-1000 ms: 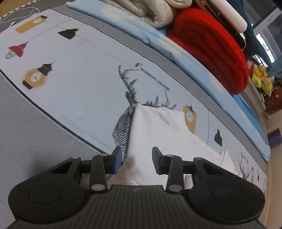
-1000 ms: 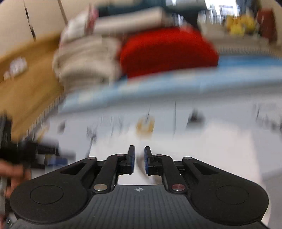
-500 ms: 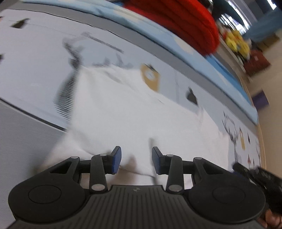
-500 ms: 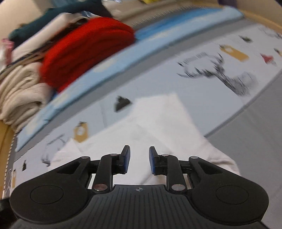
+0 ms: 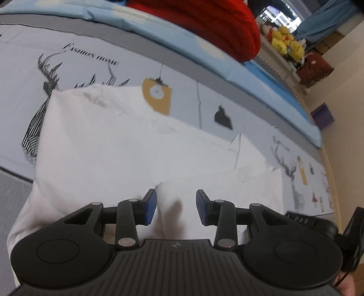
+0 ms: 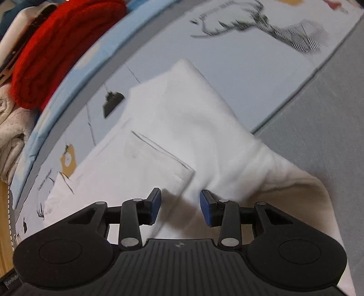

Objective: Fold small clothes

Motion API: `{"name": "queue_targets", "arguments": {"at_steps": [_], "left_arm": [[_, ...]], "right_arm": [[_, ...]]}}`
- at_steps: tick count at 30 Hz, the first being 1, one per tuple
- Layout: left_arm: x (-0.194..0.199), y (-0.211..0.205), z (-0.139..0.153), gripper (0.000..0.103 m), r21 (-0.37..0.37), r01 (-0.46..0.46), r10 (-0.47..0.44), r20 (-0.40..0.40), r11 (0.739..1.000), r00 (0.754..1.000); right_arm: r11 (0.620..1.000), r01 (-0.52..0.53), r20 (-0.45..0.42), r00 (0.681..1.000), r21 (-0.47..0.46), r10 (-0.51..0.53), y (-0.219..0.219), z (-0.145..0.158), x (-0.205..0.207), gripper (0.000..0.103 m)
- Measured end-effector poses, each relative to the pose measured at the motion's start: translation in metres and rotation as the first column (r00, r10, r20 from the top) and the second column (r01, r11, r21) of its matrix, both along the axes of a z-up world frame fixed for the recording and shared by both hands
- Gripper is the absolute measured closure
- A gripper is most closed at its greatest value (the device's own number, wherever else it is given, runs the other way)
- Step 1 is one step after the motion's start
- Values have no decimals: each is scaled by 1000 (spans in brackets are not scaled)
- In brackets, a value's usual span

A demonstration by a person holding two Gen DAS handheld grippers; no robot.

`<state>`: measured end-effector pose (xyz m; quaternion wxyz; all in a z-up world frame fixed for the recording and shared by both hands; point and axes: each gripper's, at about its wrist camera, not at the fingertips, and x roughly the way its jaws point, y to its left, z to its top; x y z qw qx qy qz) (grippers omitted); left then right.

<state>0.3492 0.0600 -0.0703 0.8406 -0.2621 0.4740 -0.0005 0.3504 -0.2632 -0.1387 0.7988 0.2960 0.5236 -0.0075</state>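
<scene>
A white garment lies spread on a printed light-blue bed sheet. A folded flap of it lies near the front. My left gripper is open, low over the garment's near edge, with the flap's corner between its blue pads. In the right wrist view the same garment runs away from me with a folded layer on top. My right gripper is open over the corner of that folded layer, and holds nothing.
A red knitted blanket and a blue quilt edge lie at the far side of the bed. Beige folded blankets are stacked beside the red one. Yellow plush toys sit on a shelf. The other gripper shows at right.
Both grippers swung over the white garment and came lower. My right gripper opened from nearly shut to wide. My left gripper stayed open and moved right along the garment.
</scene>
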Motion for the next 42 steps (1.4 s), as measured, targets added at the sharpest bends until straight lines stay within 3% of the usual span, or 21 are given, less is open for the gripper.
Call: {"name": "queue_targets", "arguments": {"at_steps": [1,3,4,7,9,10,11,13,17,19,22,24,25,27,30,33,35,38,39,40,42], "left_arm": [[2,3,3,62,-16,1,-1,18,1000,1000],[3,9,10,58,-63,2,1,54,998,999],[4,14,14,48,-101,0,7,70,995,998],[4,29,18,38,-236,-1,29,118,972,993],[8,33,18,38,-244,-5,33,111,970,993],[9,35,17,38,-228,-19,42,99,974,994],[10,36,17,38,-208,-32,51,88,977,995],[11,39,17,38,-151,-53,64,68,987,996],[9,43,22,38,-71,-42,47,69,997,996],[7,46,23,38,-65,-37,42,71,997,997],[6,46,22,38,-59,-25,29,70,998,997],[6,44,22,38,-59,-8,13,73,998,997],[4,43,22,38,-65,1,5,77,998,997],[3,43,24,38,-109,18,-8,94,994,996],[3,45,25,37,-224,42,-14,127,974,992],[3,48,27,30,-310,70,-21,158,948,987],[3,48,27,30,-342,80,-23,167,936,986],[3,48,27,30,-337,72,-19,158,939,987],[3,48,26,37,-310,53,-10,140,949,990],[4,49,24,59,-276,40,-8,116,960,993],[7,46,17,89,-130,34,-30,38,991,999]], "right_arm": [[1000,-16,40,999,-26,17,6,6,0,102],[990,-95,186,976,-100,113,26,25,-4,103],[980,-153,270,945,-123,182,40,38,-9,103],[927,-331,486,789,-177,375,76,72,-30,103],[865,-438,543,678,-244,496,102,83,-40,103],[843,-455,523,663,-285,535,112,83,-44,103],[841,-437,477,693,-318,540,118,80,-45,103],[876,-348,360,812,-334,460,115,68,-41,98],[943,-144,176,963,-301,203,78,33,-25,53],[960,-34,116,991,-279,69,56,20,-20,53],[973,15,77,997,-231,2,44,7,-17,54],[976,0,108,994,-219,24,53,5,-11,72],[980,-29,133,990,-196,56,56,6,-11,100],[983,-59,198,976,-174,93,63,15,-15,100],[963,-178,381,892,-203,245,86,41,-23,100],[895,-355,535,717,-272,447,117,66,-42,100],[833,-439,568,612,-336,551,135,74,-55,100],[758,-522,551,527,-391,647,153,74,-67,100],[737,-544,545,504,-402,670,157,74,-71,100],[718,-563,540,485,-409,688,157,74,-71,100],[690,-594,535,455,-414,712,161,75,-77,100]]}}
